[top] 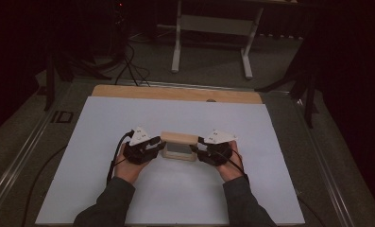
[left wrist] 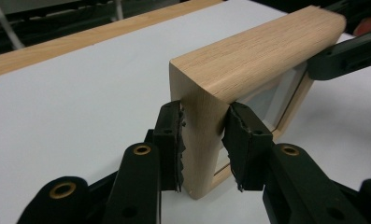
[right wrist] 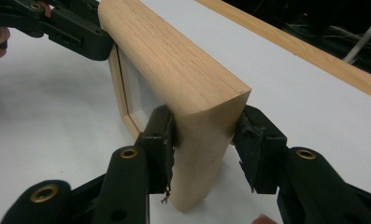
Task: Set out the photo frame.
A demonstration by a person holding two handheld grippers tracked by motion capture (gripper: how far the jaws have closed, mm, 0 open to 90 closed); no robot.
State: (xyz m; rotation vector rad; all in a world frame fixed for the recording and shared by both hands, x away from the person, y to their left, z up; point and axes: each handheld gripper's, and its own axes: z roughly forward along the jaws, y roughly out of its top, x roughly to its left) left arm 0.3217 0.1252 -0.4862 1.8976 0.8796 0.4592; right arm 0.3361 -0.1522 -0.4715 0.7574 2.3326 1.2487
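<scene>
Left gripper [left wrist: 204, 144] jaws clamp the wooden frame [left wrist: 248, 60] upright end

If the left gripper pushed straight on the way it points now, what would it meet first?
The wooden frame itself: the left gripper already clamps its near upright side, so the wood blocks it at once. Further along that line sits the right gripper, holding the frame's far end.

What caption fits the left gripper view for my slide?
Left gripper clamps one end of the upright wooden frame on the white table; right gripper holds the far end.
</scene>
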